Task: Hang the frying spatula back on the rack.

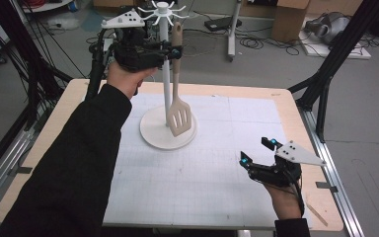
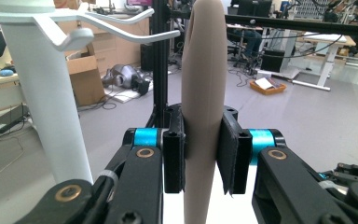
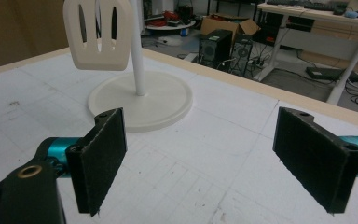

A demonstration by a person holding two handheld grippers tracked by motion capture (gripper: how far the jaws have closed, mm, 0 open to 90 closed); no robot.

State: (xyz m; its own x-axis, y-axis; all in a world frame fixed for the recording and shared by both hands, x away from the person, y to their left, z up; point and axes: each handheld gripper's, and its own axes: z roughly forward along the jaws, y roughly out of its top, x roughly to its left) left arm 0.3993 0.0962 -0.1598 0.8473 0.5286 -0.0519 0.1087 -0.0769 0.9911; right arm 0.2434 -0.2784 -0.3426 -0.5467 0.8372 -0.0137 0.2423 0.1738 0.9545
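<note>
Spread right gripper (image 1: pixel 258 150) low over bench (image 1: pixel 286 106); beyond, left gripper (image 1: pixel 176 51) pinching beige slotted plastic spatula (image 1: pixel 178 116) beside white hooked utensil stand (image 1: pixel 165 89).

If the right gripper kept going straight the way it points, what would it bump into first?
Probably the round white base of the stand; it lies just ahead of the open right gripper, slightly to the left. Depth is hard to judge.
</note>
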